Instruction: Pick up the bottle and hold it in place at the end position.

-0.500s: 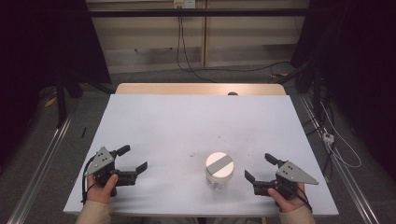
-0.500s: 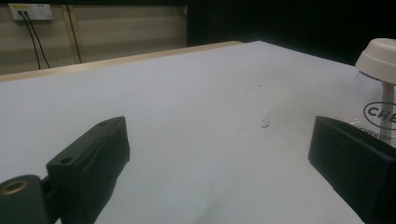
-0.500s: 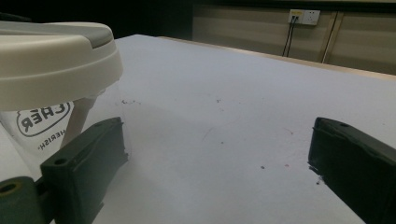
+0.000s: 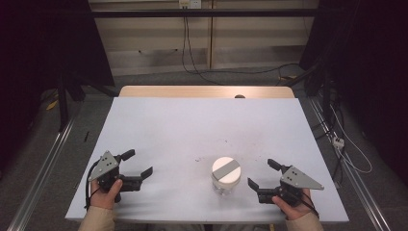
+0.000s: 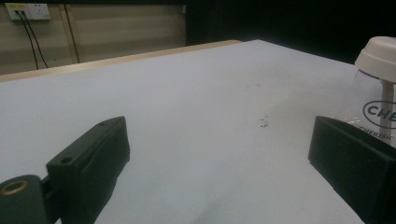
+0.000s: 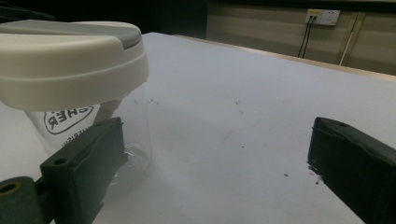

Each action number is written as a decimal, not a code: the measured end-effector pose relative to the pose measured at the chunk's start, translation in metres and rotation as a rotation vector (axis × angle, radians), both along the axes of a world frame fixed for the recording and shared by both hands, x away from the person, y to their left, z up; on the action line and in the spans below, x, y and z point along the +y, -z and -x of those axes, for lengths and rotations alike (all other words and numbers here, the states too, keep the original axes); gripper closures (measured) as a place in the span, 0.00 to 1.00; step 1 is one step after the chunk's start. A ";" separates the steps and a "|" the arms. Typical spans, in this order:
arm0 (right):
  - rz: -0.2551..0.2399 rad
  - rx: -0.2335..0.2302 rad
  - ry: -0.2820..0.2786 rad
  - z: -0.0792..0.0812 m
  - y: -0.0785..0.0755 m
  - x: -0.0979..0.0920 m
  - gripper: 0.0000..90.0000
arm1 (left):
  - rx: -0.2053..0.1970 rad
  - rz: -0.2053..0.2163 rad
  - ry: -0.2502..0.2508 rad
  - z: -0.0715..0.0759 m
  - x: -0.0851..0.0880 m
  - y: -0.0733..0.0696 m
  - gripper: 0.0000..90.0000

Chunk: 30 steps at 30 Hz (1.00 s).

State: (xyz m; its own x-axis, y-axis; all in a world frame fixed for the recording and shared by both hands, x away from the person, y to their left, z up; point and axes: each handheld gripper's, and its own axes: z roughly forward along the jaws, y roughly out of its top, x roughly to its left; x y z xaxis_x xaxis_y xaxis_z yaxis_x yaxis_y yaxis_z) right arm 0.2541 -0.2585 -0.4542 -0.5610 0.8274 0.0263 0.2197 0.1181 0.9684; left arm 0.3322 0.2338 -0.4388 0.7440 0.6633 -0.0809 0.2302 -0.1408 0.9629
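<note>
Clear plastic jar with cream screw lid (image 4: 225, 174) stands upright on the white surface (image 4: 192, 130). Left gripper (image 4: 136, 163) and right gripper (image 4: 262, 174) flank it, jaws apart, empty.

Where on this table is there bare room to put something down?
The whole far half of the table beyond the jar is bare, and so is the stretch between the left gripper and the jar. It is tight only between the jar and the right gripper.

Each black gripper, left (image 4: 136, 163) and right (image 4: 262, 174), carried a grey three-cornered plate on top; a black cable trailed behind; beige sleeves (image 4: 96, 219) covered the forearms.
</note>
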 end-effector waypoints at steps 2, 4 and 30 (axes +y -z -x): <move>0.005 -0.002 -0.021 0.000 0.000 0.004 0.04 | -0.002 0.003 0.001 0.000 0.000 0.000 0.06; 0.010 0.001 -0.029 0.000 0.000 0.006 0.04 | 0.001 0.000 0.000 0.000 0.001 0.000 0.06; 0.022 0.033 -0.190 -0.004 -0.001 0.038 0.04 | 0.008 -0.007 -0.002 -0.001 0.001 0.001 0.06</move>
